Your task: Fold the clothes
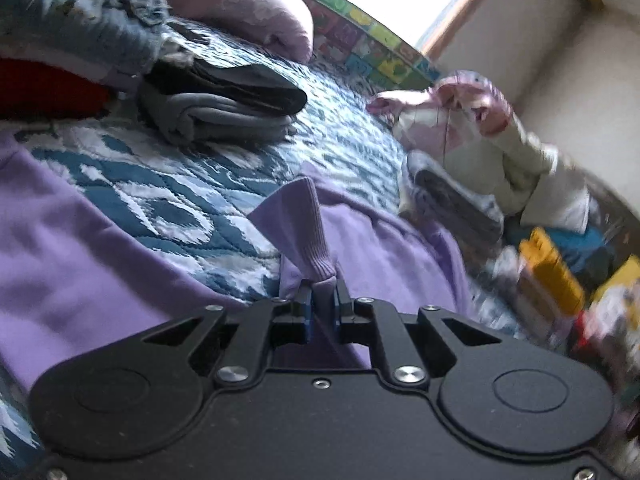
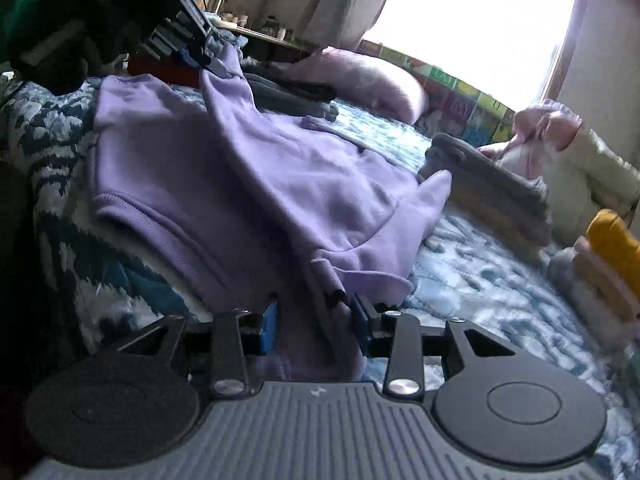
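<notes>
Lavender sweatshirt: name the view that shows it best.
Right wrist view: the lavender sweatshirt lies spread across the quilt, body and hem visible. The left wrist view shows only scattered parts and the ribbed cuff pinched in the left hand-held gripper.

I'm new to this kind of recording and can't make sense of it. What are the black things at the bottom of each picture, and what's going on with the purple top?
There is no robot. A person holds a two-finger gripper in each hand, and a camera on each gripper looks forward along its fingers, one picture per hand. The black parts are the grippers' own bodies.

The left gripper is shut on a ribbed cuff of the purple sweatshirt, which lies on a blue-and-white quilt on a bed. The right gripper has its jaws apart, with purple cloth lying between them. Folded grey clothes sit further back.
</notes>
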`<state>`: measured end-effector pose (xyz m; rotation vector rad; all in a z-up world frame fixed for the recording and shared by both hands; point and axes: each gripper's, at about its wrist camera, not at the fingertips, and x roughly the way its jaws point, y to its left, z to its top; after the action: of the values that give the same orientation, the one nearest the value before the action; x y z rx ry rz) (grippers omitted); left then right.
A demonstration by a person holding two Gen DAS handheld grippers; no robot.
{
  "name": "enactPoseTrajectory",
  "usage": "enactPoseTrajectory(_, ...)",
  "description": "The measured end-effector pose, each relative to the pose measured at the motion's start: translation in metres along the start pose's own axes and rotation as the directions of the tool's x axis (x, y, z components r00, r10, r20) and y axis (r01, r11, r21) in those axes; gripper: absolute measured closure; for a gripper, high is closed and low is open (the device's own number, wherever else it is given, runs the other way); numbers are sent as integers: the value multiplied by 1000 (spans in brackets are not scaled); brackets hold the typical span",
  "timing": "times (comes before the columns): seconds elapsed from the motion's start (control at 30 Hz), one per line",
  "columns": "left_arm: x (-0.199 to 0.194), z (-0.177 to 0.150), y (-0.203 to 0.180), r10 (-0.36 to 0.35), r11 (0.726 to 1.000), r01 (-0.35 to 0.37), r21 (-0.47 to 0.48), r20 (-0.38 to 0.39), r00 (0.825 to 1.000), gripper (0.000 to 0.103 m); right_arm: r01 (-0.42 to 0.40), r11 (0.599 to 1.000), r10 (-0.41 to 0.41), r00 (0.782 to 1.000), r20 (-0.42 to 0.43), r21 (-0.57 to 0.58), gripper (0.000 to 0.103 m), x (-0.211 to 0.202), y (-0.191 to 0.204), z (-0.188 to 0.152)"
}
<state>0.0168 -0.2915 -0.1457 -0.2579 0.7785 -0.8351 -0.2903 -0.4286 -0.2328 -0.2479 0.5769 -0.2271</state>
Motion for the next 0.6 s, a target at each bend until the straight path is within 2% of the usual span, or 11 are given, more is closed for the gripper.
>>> enactPoseTrajectory(0.13,0,-1,3,-15,1000,15,-7,10,1000,95,-11,1000,11,1000,21,28,64,-5,-4,4)
enactPoseTrajectory(0.23,-4,-1,3,-34,999,34,-7,27,999,95,-5,1000,2,995,99,24,64,-14,-2,8)
enactPoseTrajectory(0.33,-12,1,-1,-55,998,54,16,49,997,95,-45,998,44,999,28,42,63,0,-4,6)
enactPoseTrajectory(0.5,-31,3,-9,-121,991,113,76,110,986,95,-68,996,68,998,0,60,62,5,-5,4)
enactPoseTrajectory(0.6,-24,0,-3,-87,993,78,86,100,991,95,-74,995,75,997,-5,63,62,5,-5,3)
